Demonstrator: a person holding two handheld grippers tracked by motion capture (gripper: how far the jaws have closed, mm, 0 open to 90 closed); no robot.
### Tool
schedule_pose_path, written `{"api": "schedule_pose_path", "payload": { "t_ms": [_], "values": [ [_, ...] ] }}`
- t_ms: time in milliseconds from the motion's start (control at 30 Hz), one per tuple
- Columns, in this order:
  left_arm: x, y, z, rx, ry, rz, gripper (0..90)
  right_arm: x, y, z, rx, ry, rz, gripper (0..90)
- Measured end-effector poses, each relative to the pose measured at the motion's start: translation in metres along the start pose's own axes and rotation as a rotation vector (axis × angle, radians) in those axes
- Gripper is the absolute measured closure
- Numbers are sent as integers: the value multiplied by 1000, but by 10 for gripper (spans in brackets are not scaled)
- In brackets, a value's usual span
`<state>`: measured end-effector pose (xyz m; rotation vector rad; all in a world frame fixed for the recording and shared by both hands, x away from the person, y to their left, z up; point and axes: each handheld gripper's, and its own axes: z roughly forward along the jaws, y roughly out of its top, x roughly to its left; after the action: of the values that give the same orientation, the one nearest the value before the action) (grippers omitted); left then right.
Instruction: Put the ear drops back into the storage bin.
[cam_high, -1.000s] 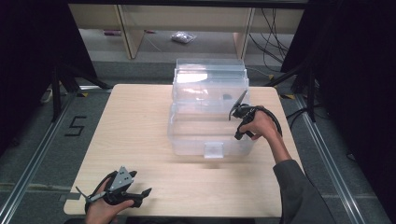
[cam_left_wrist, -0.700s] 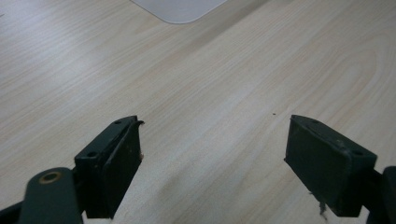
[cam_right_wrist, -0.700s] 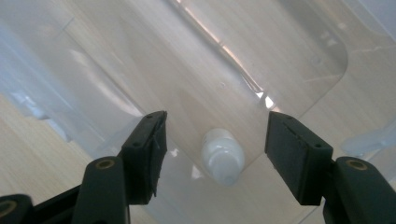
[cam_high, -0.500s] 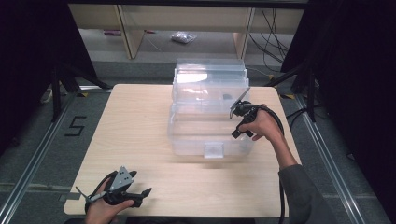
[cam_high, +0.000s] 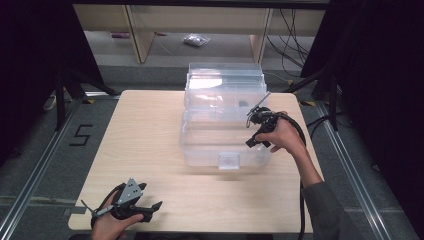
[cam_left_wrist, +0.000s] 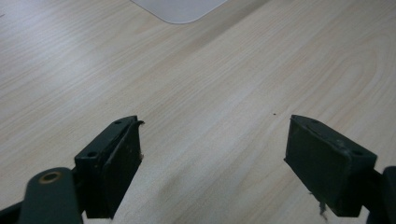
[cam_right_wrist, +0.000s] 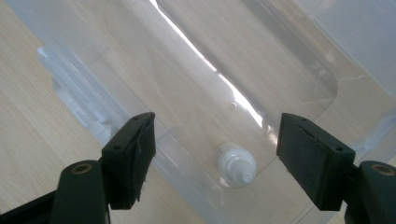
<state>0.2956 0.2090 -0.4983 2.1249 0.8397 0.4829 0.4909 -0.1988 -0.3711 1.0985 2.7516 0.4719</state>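
Wooden table (cam_high: 150, 130): spread right gripper (cam_right_wrist: 219, 154) above small white bottle (cam_right_wrist: 236, 164) in clear bin (cam_high: 222, 125)

Both grippers are black. The left gripper (cam_high: 154, 205) carries a grey three-cornered plate (cam_high: 131, 190) with small holes. The right gripper (cam_high: 250, 143) trails a black cable (cam_high: 302, 200) past a grey sleeve (cam_high: 327, 210). Each jaw is a flat rectangular block with screws.

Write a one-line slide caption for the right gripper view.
Open right gripper poised over a clear plastic bin, with a small white bottle lying inside.
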Motion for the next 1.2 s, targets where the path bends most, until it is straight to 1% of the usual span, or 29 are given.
{"api": "schedule_pose_path", "payload": {
  "t_ms": [67,100,133,200,233,300,333,367,400,433,500,533,567,600,633,667,700,733,767,833,867,900,967,1000,1067,1100,1133,1167,1200],
  "values": [
    [0,0,0,0,0,0,177,2,0,-1,-8,-3,5,280],
    [0,0,0,0,0,0,176,4,-1,-2,-10,10,20,278],
    [0,0,0,0,0,0,176,4,-1,-2,-17,12,12,277],
    [0,0,0,-1,0,0,177,6,-2,-3,-8,8,26,269],
    [0,0,0,0,0,0,177,5,-3,-2,-22,10,7,268],
    [0,0,0,-7,-3,-2,177,7,-4,-4,-20,12,31,264],
    [0,0,0,-7,-3,-2,176,6,-4,-4,-30,14,29,264],
    [0,0,0,-7,-2,-3,176,7,-5,-5,-24,13,43,263],
    [0,0,1,-10,0,-3,177,6,-6,-6,-30,6,38,263],
    [0,0,1,-11,1,-4,177,7,-7,-6,-30,9,44,263],
    [1,0,0,-6,0,3,177,7,-8,-7,-32,7,39,262],
    [0,0,0,-7,0,2,177,6,-8,-6,-50,6,13,263],
    [0,0,1,-11,2,-4,177,6,-9,-7,-54,8,11,263],
    [0,0,1,-11,2,-4,176,6,-10,-7,-53,6,18,262],
    [0,0,1,-10,0,-4,177,7,-10,-7,-49,10,12,263],
    [0,0,1,-12,3,-4,176,9,-11,-9,-35,6,47,262],
    [0,0,1,-13,3,-4,177,8,-11,-9,-53,1,26,262],
    [0,0,0,-5,-4,-1,177,10,-12,-10,-50,16,35,262],
    [0,0,0,-4,-5,-2,176,9,-12,-11,-65,5,11,262],
    [0,0,0,-7,-3,-2,177,9,-12,-11,-67,6,9,262],
    [0,0,1,-8,-3,-3,177,13,-12,-13,-52,6,27,262],
    [0,0,1,-11,1,-5,177,12,-12,-12,-73,5,-9,262],
    [0,0,1,-13,3,-4,176,15,-12,-14,-73,8,2,262],
    [0,0,0,-1,1,-1,177,15,-13,-14,-83,3,-15,262],
    [0,0,0,-2,4,-2,177,17,-13,-14,-84,10,-15,262],
    [0,0,1,-12,3,-4,177,19,-13,-14,-86,12,-12,262],
    [0,0,1,-12,3,-4,177,19,-13,-14,-92,11,-27,262],
    [0,0,0,-5,5,-3,177,19,-14,-14,-85,10,-16,262],
    [0,0,1,-13,4,-4,177,20,-14,-14,-95,11,-28,261]
  ]
}}
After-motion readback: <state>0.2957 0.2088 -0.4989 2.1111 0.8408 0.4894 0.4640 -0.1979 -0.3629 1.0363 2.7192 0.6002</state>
